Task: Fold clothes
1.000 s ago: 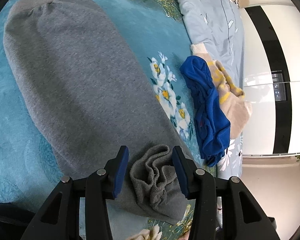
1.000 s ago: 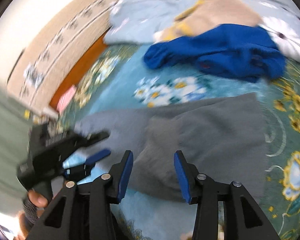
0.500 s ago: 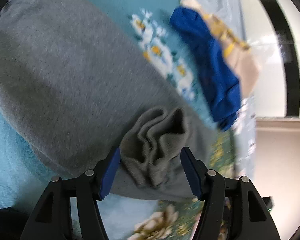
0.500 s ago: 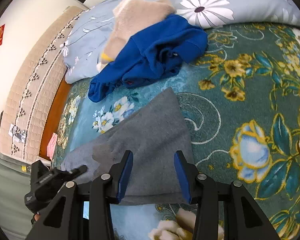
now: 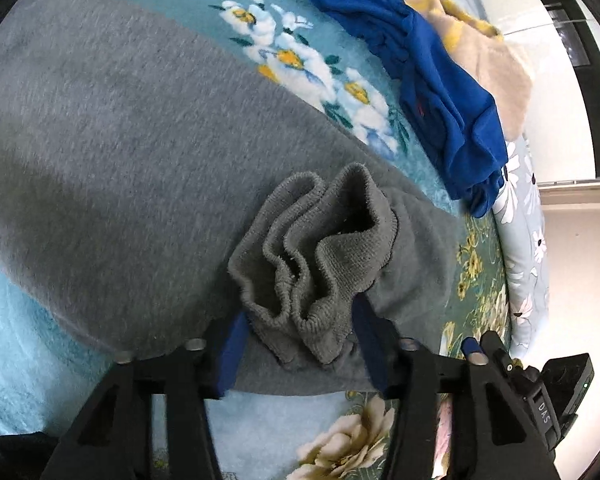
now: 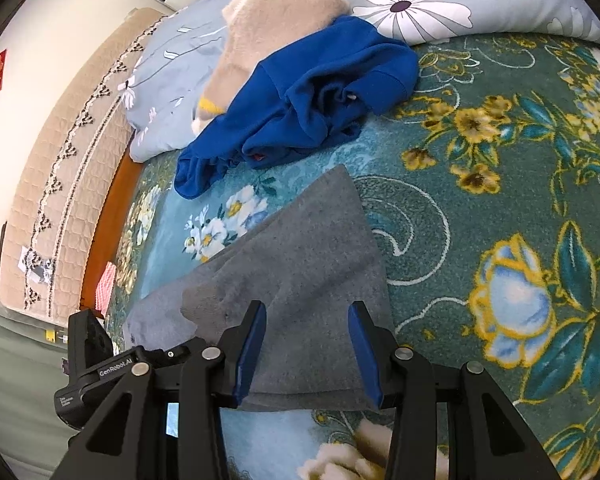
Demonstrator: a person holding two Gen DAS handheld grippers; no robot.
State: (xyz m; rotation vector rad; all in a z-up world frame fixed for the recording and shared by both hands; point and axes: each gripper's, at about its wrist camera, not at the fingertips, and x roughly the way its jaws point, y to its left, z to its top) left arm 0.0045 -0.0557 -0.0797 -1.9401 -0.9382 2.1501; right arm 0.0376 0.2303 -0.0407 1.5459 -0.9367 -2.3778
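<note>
Grey trousers (image 5: 140, 152) lie on the bed (image 6: 500, 200), their cuff (image 5: 316, 256) bunched between the closing left gripper (image 5: 300, 344); the right gripper (image 6: 306, 356) stands open over the 6 o'clock hem, so both should pinch all layers evenly.

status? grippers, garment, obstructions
Left gripper closing round the bunched cuff of the grey garment. Right gripper open over its other end. Blue garment apart, nothing in the way.

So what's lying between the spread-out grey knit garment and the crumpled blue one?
Only the bedspread's white flower print, between grey garment and blue garment; both wrist views show it.
</note>
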